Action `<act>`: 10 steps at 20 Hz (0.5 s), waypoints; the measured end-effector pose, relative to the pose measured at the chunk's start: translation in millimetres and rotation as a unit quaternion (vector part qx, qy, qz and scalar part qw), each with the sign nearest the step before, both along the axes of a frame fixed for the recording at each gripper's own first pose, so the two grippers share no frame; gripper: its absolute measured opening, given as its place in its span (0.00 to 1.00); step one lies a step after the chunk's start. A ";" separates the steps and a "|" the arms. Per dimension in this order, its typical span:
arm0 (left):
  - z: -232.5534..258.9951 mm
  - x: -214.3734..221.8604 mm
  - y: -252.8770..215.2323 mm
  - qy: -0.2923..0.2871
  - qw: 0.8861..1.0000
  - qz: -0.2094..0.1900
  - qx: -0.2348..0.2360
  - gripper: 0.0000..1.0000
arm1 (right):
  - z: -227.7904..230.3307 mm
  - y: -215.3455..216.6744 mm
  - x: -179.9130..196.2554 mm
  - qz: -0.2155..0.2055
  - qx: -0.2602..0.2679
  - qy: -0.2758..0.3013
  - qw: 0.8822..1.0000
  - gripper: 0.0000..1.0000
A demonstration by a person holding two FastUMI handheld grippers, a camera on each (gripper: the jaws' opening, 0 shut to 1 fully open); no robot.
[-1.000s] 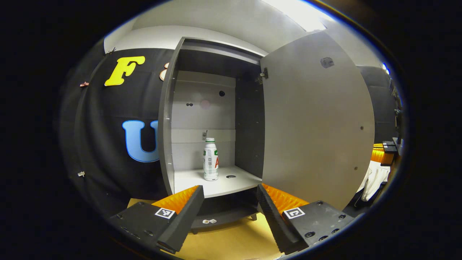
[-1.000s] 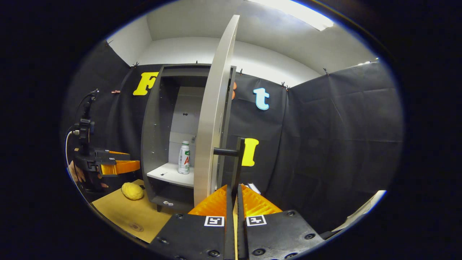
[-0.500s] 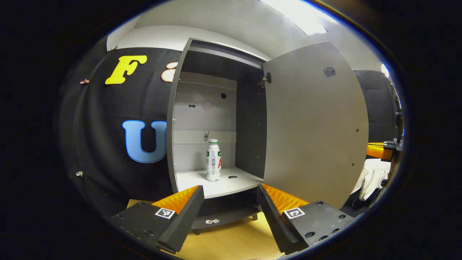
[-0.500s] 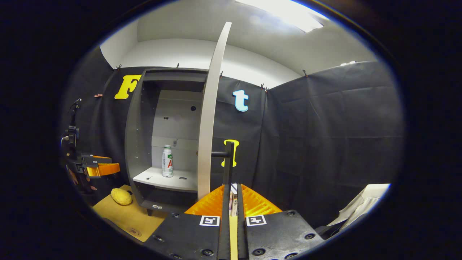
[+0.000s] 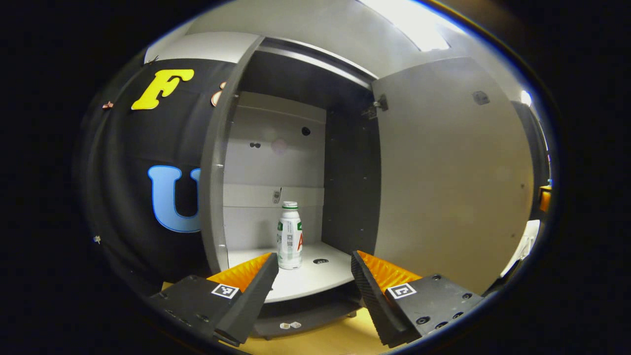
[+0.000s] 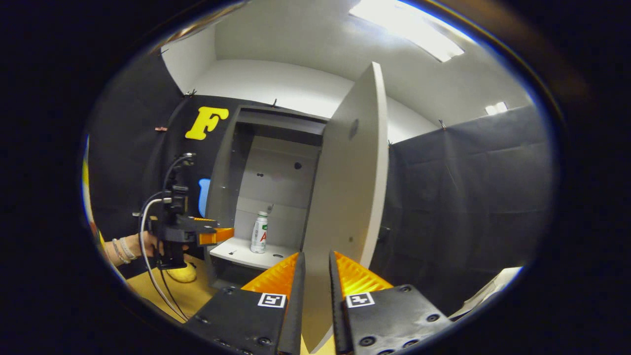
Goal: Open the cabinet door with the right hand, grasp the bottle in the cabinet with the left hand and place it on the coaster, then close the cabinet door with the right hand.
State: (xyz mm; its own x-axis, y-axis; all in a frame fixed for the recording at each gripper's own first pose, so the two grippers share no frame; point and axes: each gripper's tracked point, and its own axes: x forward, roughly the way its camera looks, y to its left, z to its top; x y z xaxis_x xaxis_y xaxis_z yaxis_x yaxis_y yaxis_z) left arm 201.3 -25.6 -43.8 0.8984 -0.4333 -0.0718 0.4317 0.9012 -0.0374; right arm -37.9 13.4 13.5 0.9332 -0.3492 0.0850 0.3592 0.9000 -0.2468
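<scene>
A white bottle with a green cap stands upright on the pale shelf inside the grey cabinet. My left gripper is open just short of the shelf's front edge, the bottle a little beyond its left finger. The cabinet door is swung wide open to the right. In the right gripper view the bottle sits beyond the door. My right gripper has its fingers a little apart, the door's lower part showing in the gap. The left gripper, held by a hand, is near the shelf.
A yellow rounded object lies on the wooden table left of the cabinet. Cables hang from the left gripper. A white cloth lies at the lower right. Black booth walls close the space behind and to the right.
My right gripper has let go of the door handle, its fingers have parted, and it now faces the door's inner side. My left gripper has moved closer to the shelf and bottle.
</scene>
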 end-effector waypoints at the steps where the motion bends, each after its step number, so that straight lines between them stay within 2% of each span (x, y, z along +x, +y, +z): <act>1: -0.3 16.1 -9.3 -0.004 1.000 0.000 -0.001 0.94 | 0.1 4.7 8.6 0.014 0.000 0.000 1.000 0.28; 4: -11.1 69.1 -24.7 -0.009 1.000 0.013 0.016 0.93 | -17.3 28.6 40.2 0.085 0.043 0.011 0.995 0.28; 5: -16.4 87.0 -28.0 -0.011 0.999 0.022 0.026 0.90 | -28.8 24.6 51.9 0.090 0.042 0.026 0.995 0.28; 6: -20.9 102.9 -32.2 -0.011 0.999 0.028 0.031 0.94 | -41.1 16.3 67.4 0.085 0.037 0.041 0.995 0.28; 7: -26.6 116.6 -37.8 -0.009 0.999 0.030 0.028 0.94 | -50.2 15.1 79.0 0.094 0.036 0.051 0.994 0.41; 10: -42.4 157.5 -37.9 0.003 0.999 0.045 0.023 0.93 | -65.2 22.5 107.4 0.124 0.061 0.068 0.988 0.45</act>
